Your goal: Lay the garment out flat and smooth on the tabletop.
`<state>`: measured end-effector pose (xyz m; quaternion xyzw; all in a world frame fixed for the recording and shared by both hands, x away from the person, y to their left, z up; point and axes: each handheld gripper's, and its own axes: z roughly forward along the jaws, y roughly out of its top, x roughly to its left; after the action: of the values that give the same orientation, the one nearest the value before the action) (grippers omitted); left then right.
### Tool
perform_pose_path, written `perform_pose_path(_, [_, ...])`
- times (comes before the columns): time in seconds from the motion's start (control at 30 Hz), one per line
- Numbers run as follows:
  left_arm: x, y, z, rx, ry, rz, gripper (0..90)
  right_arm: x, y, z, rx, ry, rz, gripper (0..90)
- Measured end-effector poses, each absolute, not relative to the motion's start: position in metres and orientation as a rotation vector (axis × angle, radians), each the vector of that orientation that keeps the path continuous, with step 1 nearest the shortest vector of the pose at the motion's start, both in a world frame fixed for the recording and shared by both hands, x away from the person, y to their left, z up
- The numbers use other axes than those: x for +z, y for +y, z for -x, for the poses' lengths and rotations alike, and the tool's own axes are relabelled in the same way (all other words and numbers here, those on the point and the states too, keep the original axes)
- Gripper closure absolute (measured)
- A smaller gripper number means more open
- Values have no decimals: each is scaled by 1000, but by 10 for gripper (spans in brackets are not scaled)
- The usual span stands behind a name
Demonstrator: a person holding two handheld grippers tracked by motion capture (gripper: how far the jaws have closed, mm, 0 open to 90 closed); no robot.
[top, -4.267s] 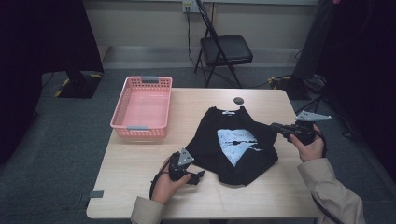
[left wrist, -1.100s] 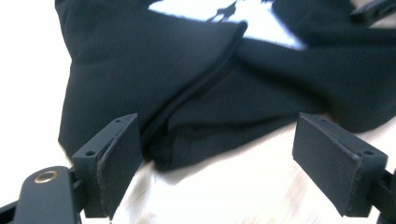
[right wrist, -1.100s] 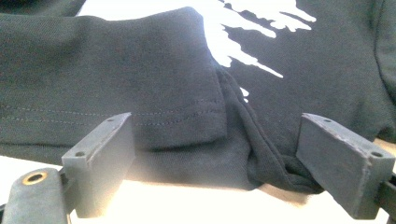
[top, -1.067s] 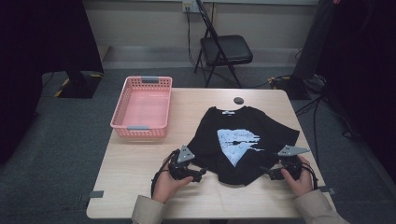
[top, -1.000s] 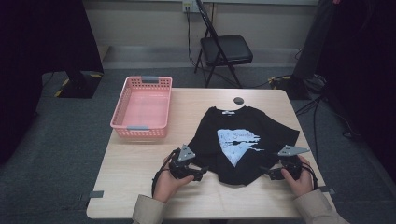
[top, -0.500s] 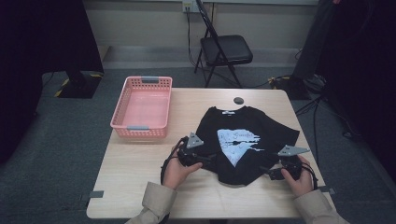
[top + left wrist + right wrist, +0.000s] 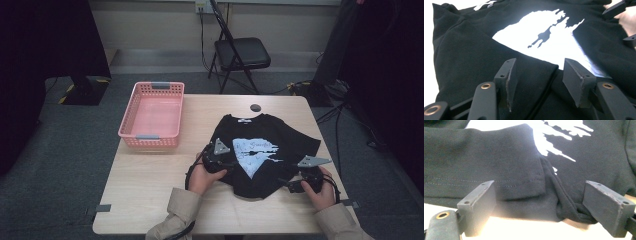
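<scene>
Nearest, at the worktop's (image 7: 150,200) front edge, two sleeved forearms, each hand around a gripper. Right gripper (image 7: 295,184) at the shirt's (image 7: 280,150) front right corner, fingers (image 7: 607,207) wide apart, bunched hem and a folded-over sleeve lying between them in the right gripper view, pads not pressing. Left gripper (image 7: 227,165) a little farther in, over the shirt's left flank beside the print (image 7: 255,152); fingers (image 7: 507,77) half open, just closing, a ridge of black cloth between them in the left gripper view, no clear pinch on it yet. Black shirt spread flat on the worktop's right half, collar toward the far edge, pale print up. Farther left, well apart from the shirt, a pink basket (image 7: 131,120) at the worktop's left far corner. Near the far edge, just beyond the collar, a small dark disc (image 7: 256,107). Beyond the worktop, a black folding chair (image 7: 242,52) on grey carpet, a cable running up the wall behind.
</scene>
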<state>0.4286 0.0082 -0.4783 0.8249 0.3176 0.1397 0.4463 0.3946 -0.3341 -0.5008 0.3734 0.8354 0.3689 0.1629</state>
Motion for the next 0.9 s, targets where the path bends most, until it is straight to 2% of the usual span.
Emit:
perform_pose_path(0.23, [-479, 4, -429, 374, 773, -2081, 557, -501, -334, -395, 1052, 2383, -1065, 116])
perform_pose_path(0.57, [-478, 3, -431, 390, 759, -2115, 838, -501, -334, -395, 1053, 2384, -1064, 116])
perform_pose_path(0.67, [-475, 4, -432, 384, 773, -2105, 872, -501, -334, -395, 1054, 2384, -1064, 116])
perform_pose_path(0.9, [-466, 13, -435, 353, 801, -2067, 885, -501, -334, -395, 1054, 2384, -1063, 116])
